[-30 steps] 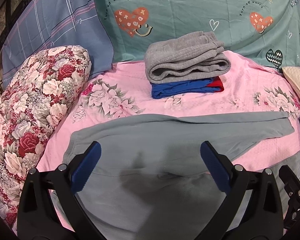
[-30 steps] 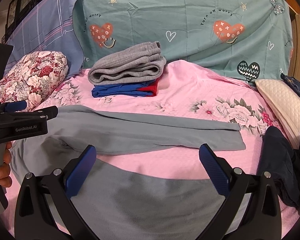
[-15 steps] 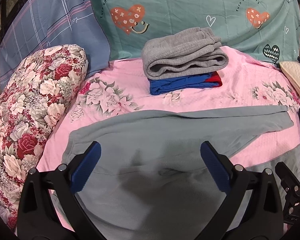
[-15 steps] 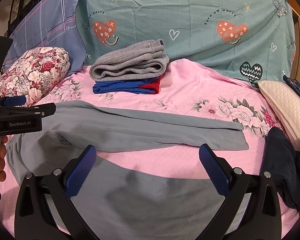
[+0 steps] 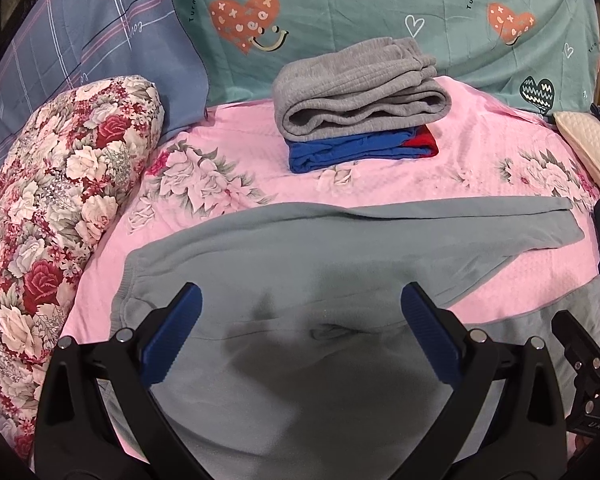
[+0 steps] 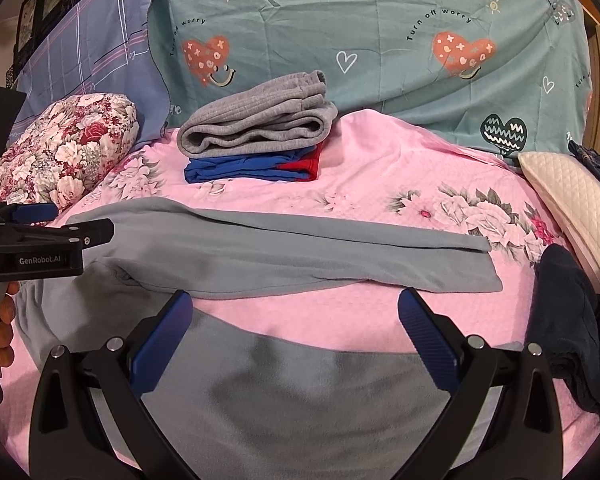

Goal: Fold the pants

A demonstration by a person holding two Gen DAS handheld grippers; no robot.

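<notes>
Left gripper [image 5: 300, 332] lower, closer over pants [image 5: 340, 256]

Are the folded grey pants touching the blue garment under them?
Touching. In the right wrist view the folded grey pants lie directly on the blue garment, with no gap along their shared edge; the left wrist view shows the same stack.

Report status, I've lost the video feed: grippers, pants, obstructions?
Left hand-held gripper and right hand-held gripper open, empty. Grey pants spread flat, legs apart, unfolded. Dark garment beside leg ends.
</notes>
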